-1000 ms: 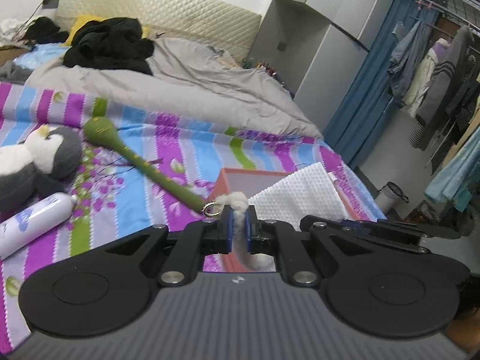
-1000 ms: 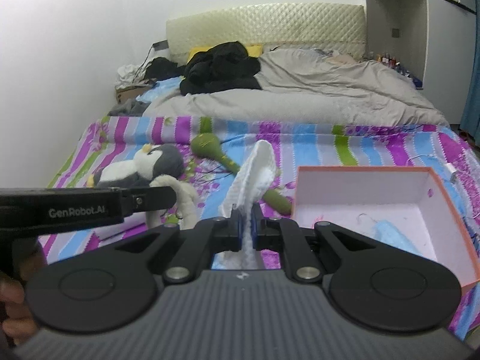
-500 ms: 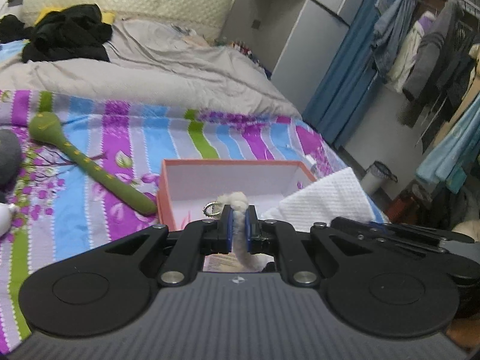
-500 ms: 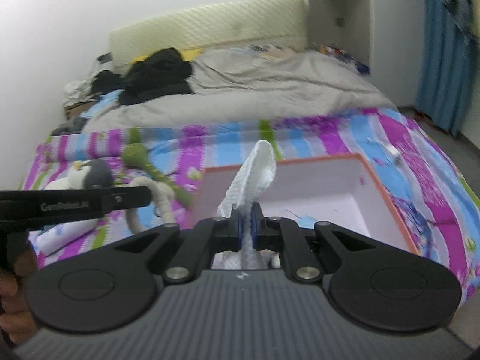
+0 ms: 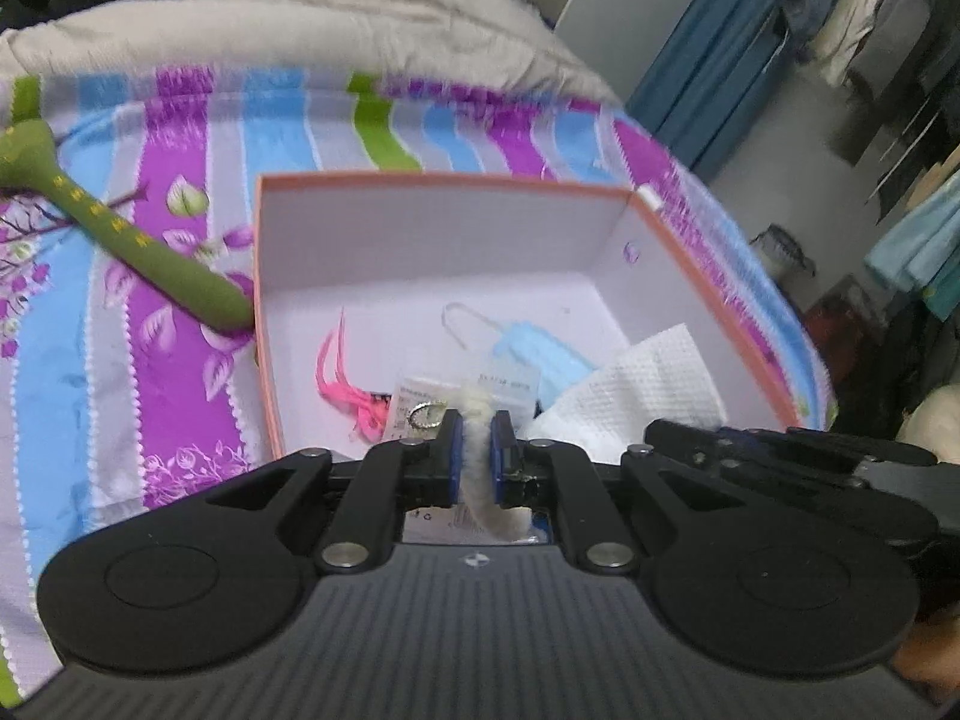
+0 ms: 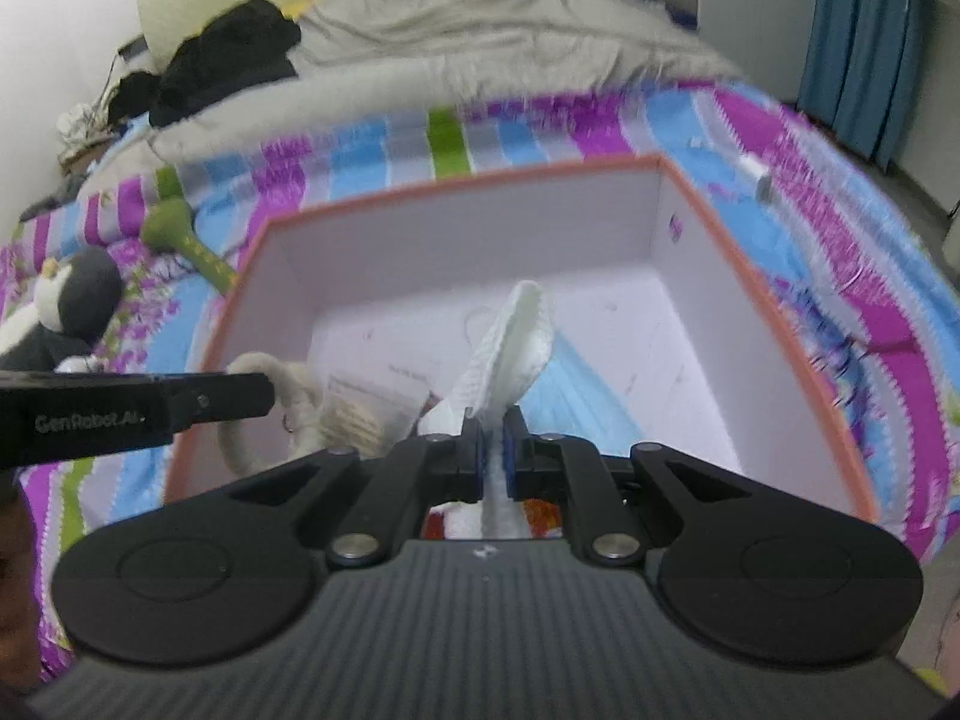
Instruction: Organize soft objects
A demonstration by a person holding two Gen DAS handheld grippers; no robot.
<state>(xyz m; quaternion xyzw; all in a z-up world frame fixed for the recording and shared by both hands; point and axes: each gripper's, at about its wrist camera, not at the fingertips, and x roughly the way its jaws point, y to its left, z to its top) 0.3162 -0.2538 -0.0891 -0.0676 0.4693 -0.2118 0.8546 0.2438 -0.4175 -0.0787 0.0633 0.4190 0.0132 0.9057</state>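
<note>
Left tongs (image 5: 475, 444) clamped on fuzzy cream strap (image 5: 477, 468), right tongs (image 6: 493, 450) clamped on white cloth (image 6: 510, 354), both above orange box (image 6: 774, 306).

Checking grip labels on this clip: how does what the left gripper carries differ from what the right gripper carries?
The left gripper pinches a cream fuzzy cord with a small metal ring; the right gripper pinches a white textured cloth. The cord is a narrow strand, looping in the right wrist view; the cloth is a broad folded sheet standing above the fingers. Both are pale, soft, clamped by shut jaws above the open orange box.
</note>
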